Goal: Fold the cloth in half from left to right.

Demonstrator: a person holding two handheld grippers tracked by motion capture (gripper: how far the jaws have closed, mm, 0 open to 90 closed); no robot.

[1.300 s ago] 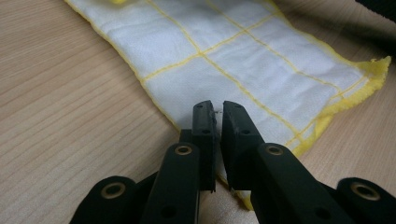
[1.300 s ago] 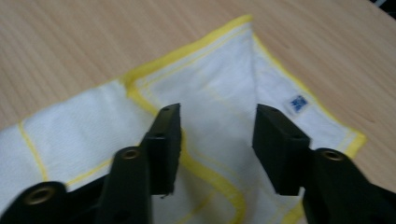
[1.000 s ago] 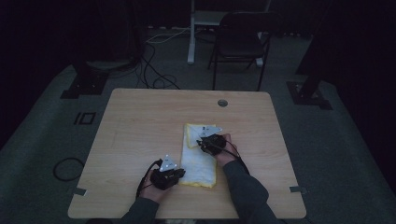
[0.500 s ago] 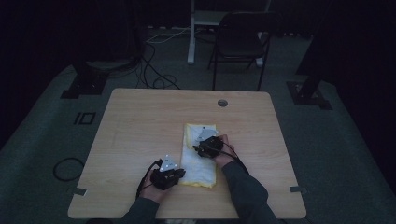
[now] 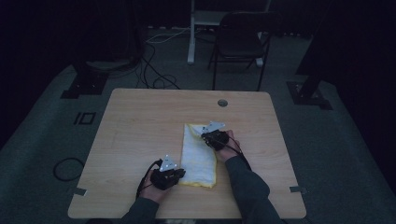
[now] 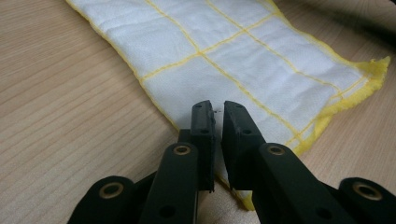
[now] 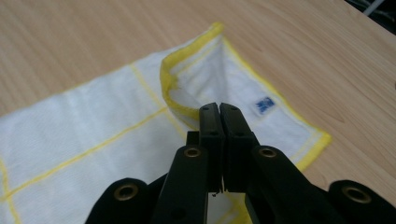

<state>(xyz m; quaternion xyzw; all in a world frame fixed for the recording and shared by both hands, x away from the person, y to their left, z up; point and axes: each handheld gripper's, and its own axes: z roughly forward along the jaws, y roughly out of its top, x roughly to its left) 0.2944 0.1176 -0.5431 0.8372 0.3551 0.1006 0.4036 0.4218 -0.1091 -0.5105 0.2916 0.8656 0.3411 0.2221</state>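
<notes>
Cloth [image 6: 243,42] white, yellow grid lines, yellow hem, small blue label [image 7: 264,104]. Tabletop [image 5: 140,121] light wood grain. Tongs black.

free: bare table [image 5: 140,126] left of and beyond the cloth [image 5: 198,154] | blocked: cloth lies between both grippers (folded corner raised at far end) | far edge: grommet hole [image 5: 222,102]

The light wooden counter [image 5: 140,140] has a small round grommet [image 5: 222,102] set near its far edge. Beyond that edge a dark chair [image 5: 243,42] stands on the grey floor [image 5: 336,154] beside a pale upright post [image 5: 192,32], with cables [image 5: 154,74] snaking across the floor to the left. A loose cable loop [image 5: 67,169] lies on the floor off the counter's left side.
</notes>
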